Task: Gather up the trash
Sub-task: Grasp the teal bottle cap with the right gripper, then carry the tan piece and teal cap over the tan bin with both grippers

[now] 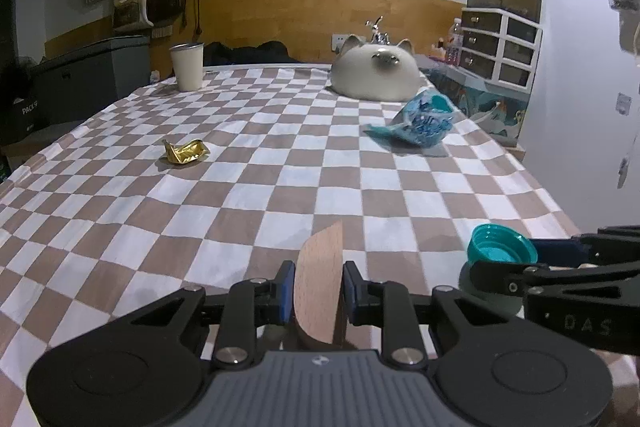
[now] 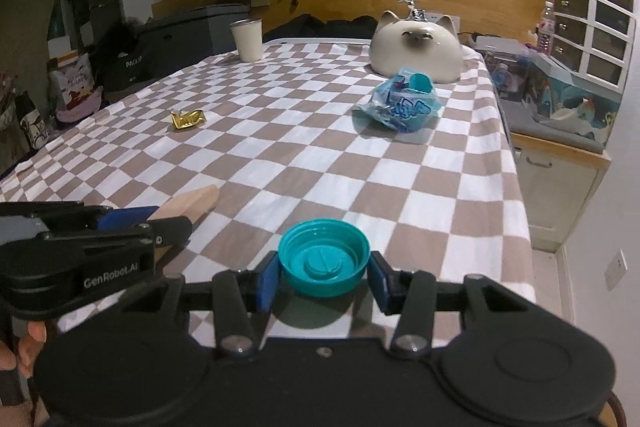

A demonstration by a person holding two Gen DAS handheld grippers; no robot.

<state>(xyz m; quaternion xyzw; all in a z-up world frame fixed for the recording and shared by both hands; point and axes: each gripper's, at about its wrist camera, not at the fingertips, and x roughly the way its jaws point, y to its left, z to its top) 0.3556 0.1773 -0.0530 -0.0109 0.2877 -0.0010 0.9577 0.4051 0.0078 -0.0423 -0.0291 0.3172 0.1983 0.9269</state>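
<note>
Clamping a teal cap (image 2: 324, 263) by its rim, the right gripper (image 2: 325, 277) hangs over the near edge of the checked tablecloth (image 2: 360, 179); beside it the left gripper (image 1: 318, 289) is closed on a rounded wooden piece (image 1: 320, 283). Farther ahead of the fingers lie a gold wrapper (image 2: 187, 118) and a crumpled blue wrapper (image 2: 404, 105). Keeping the cap level and the squeeze even should prevent a slip, since no bin shows.
</note>
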